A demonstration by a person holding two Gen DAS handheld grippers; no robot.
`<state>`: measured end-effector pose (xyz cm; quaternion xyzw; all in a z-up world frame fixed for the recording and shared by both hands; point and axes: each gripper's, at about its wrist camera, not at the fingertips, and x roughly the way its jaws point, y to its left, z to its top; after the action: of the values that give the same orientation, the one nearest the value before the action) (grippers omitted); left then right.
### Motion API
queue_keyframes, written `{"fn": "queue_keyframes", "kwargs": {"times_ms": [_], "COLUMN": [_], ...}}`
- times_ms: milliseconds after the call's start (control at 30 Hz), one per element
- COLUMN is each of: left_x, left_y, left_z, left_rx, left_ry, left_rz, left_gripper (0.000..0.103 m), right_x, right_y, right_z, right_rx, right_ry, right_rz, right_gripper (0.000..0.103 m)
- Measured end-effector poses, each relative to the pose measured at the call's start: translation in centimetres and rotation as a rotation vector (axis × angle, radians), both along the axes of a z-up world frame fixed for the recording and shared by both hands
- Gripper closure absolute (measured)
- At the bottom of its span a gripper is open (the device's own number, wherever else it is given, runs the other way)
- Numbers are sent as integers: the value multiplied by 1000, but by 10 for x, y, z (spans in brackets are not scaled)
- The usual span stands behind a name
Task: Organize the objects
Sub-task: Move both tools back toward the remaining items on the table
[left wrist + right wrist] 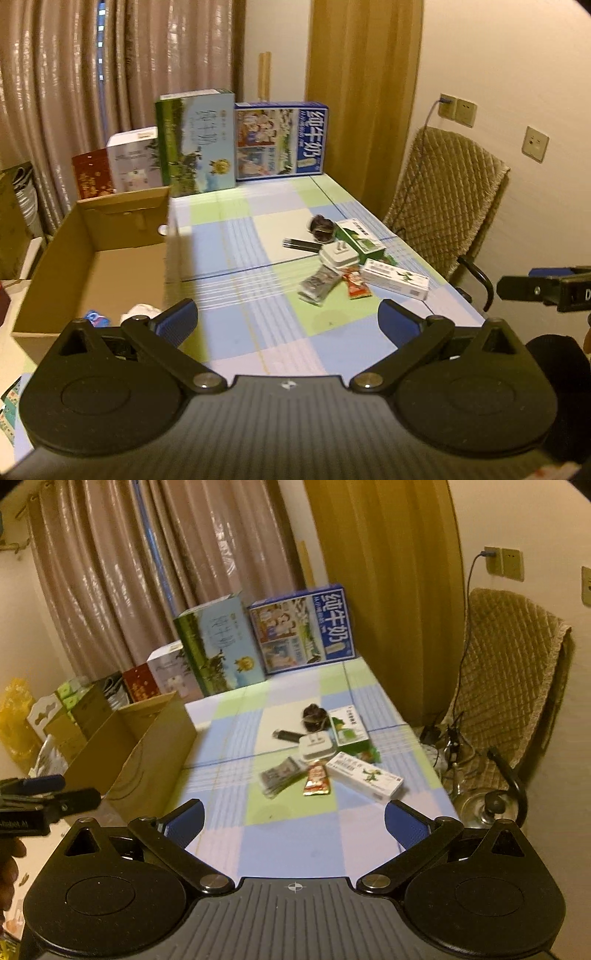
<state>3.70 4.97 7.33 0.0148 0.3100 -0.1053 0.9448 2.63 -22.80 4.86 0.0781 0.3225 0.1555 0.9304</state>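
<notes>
Both claws hover above the near end of a counter (236,236) covered in a blue, green and white checked cloth, and neither has hold of anything. The left claw (287,320) stands wide open with bare cloth between its blue pads, and the right claw (294,821) is spread just as wide over the same cloth. The things to organize lie in a loose cluster toward the right side of the counter: a white charger plug (339,256) sits in the middle, touching a green and white medicine box (360,237) behind it, with a dark round object (320,227) beside that box and a black stick-shaped item (301,244) just left of the plug. Nearer the claws lie a long white medicine box (395,282), a red snack sachet (356,285) and a grey foil packet (317,285), the last two side by side. An open cardboard box (92,258) stands at the left edge of the counter, with something white and something blue inside its near corner. Two milk cartons (240,140) stand upright at the far end, and a chair with a quilted cover (447,199) sits to the right.
</notes>
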Motion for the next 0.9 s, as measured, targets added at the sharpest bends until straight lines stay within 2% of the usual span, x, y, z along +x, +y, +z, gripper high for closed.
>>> {"fn": "queue_keyframes", "kwargs": {"times_ms": [267, 467, 633, 767, 900], "left_x": [27, 60, 88, 113, 139], "left_y": [-26, -42, -56, -65, -69], "left_z": [-13, -25, -45, -65, -84], "left_rx": [39, 59, 76, 92, 107], "left_ry": [21, 34, 61, 82, 100], "left_rz": [-47, -72, -92, -107, -111], "left_gripper": [1, 1, 1, 1, 1], "right_x": [20, 55, 94, 123, 150], "right_y": [-18, -25, -33, -36, -38], "right_z": [-8, -24, -47, -69, -93], "right_rx": [-3, -11, -65, -156, -180], "right_ry": [7, 38, 64, 64, 95], "right_rz": [-25, -22, -12, 35, 89], "right_gripper": [2, 2, 2, 2, 2]}}
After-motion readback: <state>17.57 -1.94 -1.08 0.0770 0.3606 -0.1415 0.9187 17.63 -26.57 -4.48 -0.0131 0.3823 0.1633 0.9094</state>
